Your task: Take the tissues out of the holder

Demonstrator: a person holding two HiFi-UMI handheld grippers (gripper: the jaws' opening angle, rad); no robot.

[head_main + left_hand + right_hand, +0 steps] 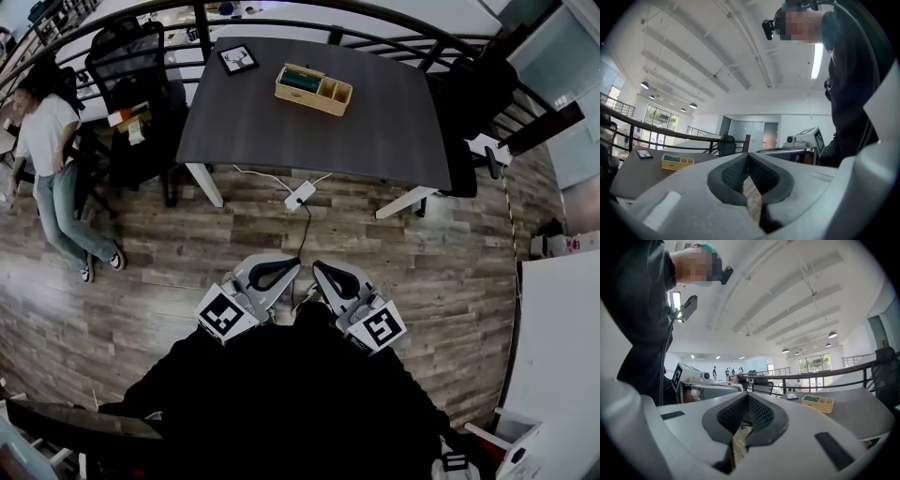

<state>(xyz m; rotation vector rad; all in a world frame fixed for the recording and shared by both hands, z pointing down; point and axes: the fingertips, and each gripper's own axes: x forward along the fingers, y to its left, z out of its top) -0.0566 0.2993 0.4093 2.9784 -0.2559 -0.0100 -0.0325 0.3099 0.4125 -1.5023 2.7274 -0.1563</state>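
Observation:
A wooden holder [313, 89] stands on the dark grey table [375, 131], far ahead of me, with a green tissue pack [300, 79] in its left compartment. Both grippers hang low, close to my body and over the wooden floor, well short of the table. The left gripper [286, 269] is shut with nothing in it, its pads meeting in the left gripper view [748, 157]. The right gripper [323, 272] is shut and empty too [748, 397]. The holder is small and distant in the left gripper view [677, 162] and in the right gripper view [818, 403].
A small framed picture [238, 58] lies on the table left of the holder. A power strip [300, 195] and its cable lie on the floor under the table's front edge. Office chairs flank the table. A person [52, 159] sits at far left. A white table [562, 356] is at right.

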